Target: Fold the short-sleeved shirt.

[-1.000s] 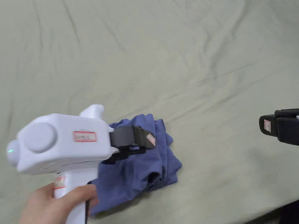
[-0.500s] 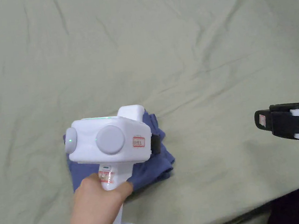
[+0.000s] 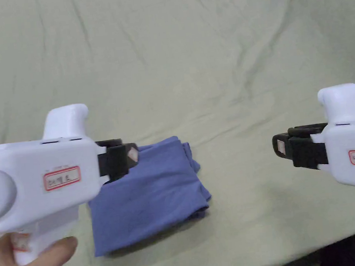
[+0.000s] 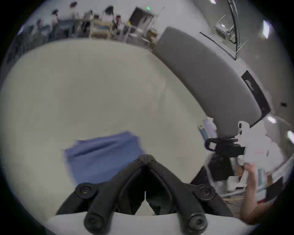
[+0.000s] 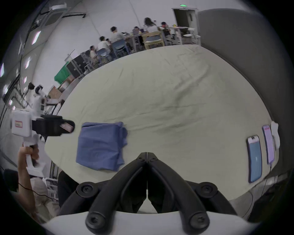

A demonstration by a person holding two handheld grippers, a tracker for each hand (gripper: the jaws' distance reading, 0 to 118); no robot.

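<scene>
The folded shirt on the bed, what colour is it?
Plain blue shirt, no pattern; clearest in the right gripper view.
</scene>
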